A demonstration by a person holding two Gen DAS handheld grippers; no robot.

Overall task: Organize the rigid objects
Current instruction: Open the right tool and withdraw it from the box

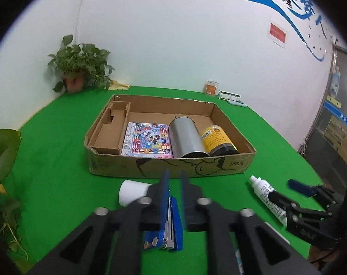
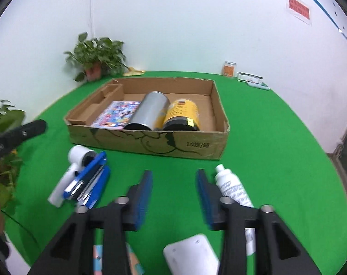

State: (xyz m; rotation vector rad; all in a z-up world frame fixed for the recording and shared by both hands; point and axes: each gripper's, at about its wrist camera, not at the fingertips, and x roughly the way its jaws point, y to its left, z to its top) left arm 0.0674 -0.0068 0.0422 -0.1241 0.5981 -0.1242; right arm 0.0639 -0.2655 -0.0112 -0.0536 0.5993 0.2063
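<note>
A blue stapler (image 1: 171, 224) lies between the left gripper's (image 1: 175, 176) nearly closed fingers; the right gripper (image 2: 174, 178) gapes wide, empty.

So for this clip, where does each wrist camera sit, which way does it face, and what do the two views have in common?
Left wrist: on the left gripper, low over the green felt table, facing the open cardboard box; its nearly shut fingers straddle the blue stapler, and the right gripper shows at right.
Right wrist: on the right gripper, fingers open, facing the same box from further right; the left gripper's tip shows at left.
Shared: box, silver can, yellow-labelled jar, stapler, white spray bottle.
</note>
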